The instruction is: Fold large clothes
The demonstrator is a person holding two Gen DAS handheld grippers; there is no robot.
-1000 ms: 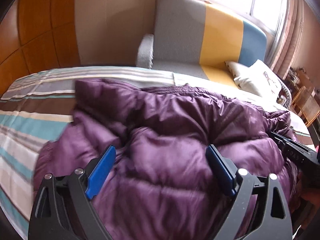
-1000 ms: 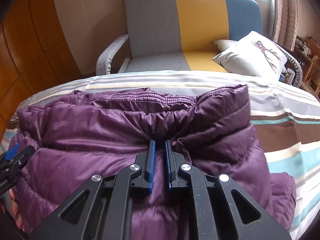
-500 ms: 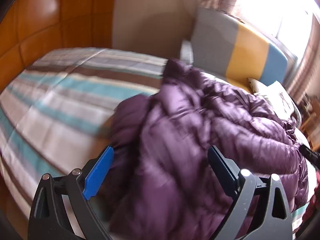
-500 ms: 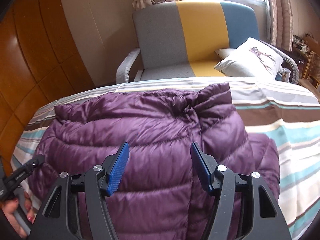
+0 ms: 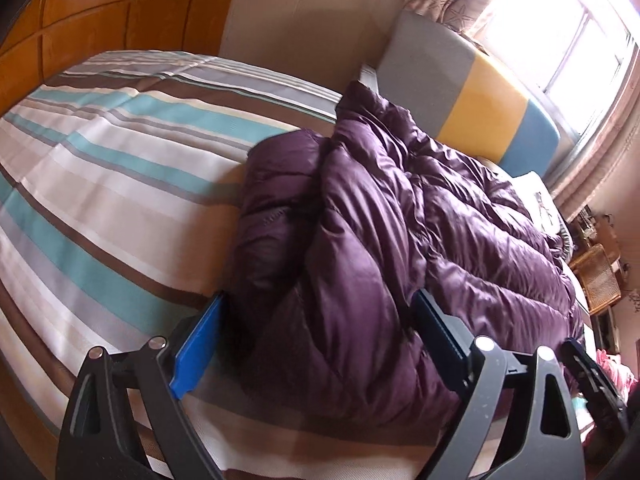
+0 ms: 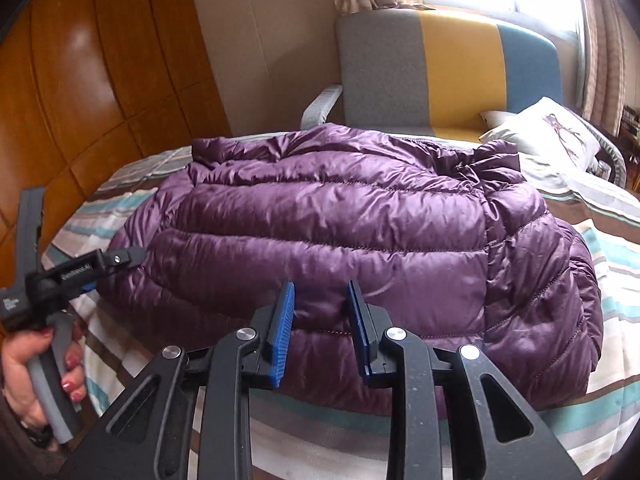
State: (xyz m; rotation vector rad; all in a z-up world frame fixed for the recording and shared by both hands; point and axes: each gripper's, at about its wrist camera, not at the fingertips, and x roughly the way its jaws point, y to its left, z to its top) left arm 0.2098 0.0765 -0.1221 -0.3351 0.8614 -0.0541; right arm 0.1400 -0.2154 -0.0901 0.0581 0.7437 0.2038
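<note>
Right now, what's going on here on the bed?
A person is folding a quilted purple down jacket on the striped bedspread with two handheld grippers. The jacket lies bundled into a compact shape. The left gripper is open at its edge, and the right gripper is open at its near hem; neither grips fabric.

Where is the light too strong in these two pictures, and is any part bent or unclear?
Left wrist view: the window is blown out to white, the bed curves from the fisheye lens, and the purple jacket shows bright sheen. Right wrist view: glare on the wooden wall panel, window overexposed, jacket sharp, corners dark.
</note>
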